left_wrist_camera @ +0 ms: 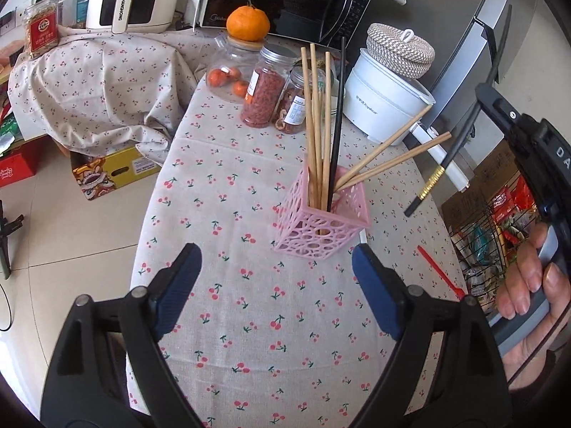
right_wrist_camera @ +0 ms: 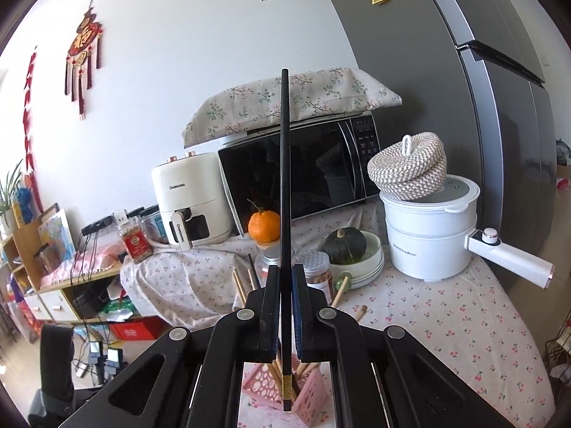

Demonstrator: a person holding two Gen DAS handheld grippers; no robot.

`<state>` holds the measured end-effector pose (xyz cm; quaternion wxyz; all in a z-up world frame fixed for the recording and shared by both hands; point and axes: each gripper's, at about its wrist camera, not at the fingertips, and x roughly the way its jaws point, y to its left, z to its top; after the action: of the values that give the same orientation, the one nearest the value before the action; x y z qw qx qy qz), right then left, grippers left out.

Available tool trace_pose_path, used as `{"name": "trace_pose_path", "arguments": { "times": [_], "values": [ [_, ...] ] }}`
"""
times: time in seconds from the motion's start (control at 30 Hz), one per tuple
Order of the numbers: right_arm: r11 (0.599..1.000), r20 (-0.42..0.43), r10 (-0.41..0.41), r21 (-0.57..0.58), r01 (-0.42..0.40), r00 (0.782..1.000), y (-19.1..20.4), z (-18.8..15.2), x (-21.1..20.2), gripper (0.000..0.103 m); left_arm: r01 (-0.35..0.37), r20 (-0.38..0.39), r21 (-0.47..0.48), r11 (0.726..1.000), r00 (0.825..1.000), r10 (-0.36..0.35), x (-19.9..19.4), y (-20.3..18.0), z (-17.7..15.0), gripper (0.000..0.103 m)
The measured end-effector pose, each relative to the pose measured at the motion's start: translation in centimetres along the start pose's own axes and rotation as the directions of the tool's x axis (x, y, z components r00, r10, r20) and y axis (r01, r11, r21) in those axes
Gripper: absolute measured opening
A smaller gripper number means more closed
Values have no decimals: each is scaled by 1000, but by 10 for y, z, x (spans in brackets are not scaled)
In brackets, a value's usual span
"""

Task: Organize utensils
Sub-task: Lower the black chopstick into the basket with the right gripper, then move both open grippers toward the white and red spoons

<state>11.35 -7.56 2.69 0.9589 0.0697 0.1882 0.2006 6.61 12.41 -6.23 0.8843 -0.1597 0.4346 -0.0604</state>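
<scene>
A pink lattice utensil holder [left_wrist_camera: 323,219] stands on the cherry-print tablecloth [left_wrist_camera: 249,314] and holds several wooden chopsticks [left_wrist_camera: 316,121] and one black chopstick [left_wrist_camera: 337,121]. My left gripper [left_wrist_camera: 276,274] is open and empty, just in front of the holder. My right gripper [right_wrist_camera: 284,278] is shut on a second black chopstick [right_wrist_camera: 284,178], held above the holder [right_wrist_camera: 314,396]. In the left wrist view that chopstick [left_wrist_camera: 449,153] hangs slanted to the right of the holder, its gold-banded end lowest. A red plastic fork [left_wrist_camera: 440,273] lies on the cloth at the right.
Jars of dried food [left_wrist_camera: 266,85], a glass jar topped by an orange [left_wrist_camera: 248,23], a white electric pot [left_wrist_camera: 387,103] with a woven lid, a microwave [left_wrist_camera: 285,0] and an air fryer [left_wrist_camera: 132,0] stand behind. A wire basket [left_wrist_camera: 499,242] sits beyond the table's right edge.
</scene>
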Motion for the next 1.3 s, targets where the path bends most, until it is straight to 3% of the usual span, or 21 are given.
{"name": "trace_pose_path", "arguments": {
  "times": [0.33,0.6,0.8,1.0,1.2,1.3],
  "values": [
    [982,-26,-122,-147,117,992,31,-32,53,6,45,-37,-9,999,998,-45,-9,7,3,86],
    [969,-75,-173,-191,157,982,24,-57,72,7,27,-62,-47,999,998,-30,-3,20,1,86],
    [978,-159,-160,-157,135,974,13,-65,82,7,44,-77,-58,997,996,-49,0,18,2,86],
    [997,-180,-79,-7,79,980,-3,-50,70,9,49,-79,-58,997,995,-54,0,18,3,86],
    [993,-206,-26,107,49,978,-22,-35,43,23,53,-85,-35,998,995,-56,1,8,3,86],
    [991,-252,-41,115,72,967,-33,-35,29,39,57,-85,-10,998,995,-57,0,-2,1,86]
  ]
}}
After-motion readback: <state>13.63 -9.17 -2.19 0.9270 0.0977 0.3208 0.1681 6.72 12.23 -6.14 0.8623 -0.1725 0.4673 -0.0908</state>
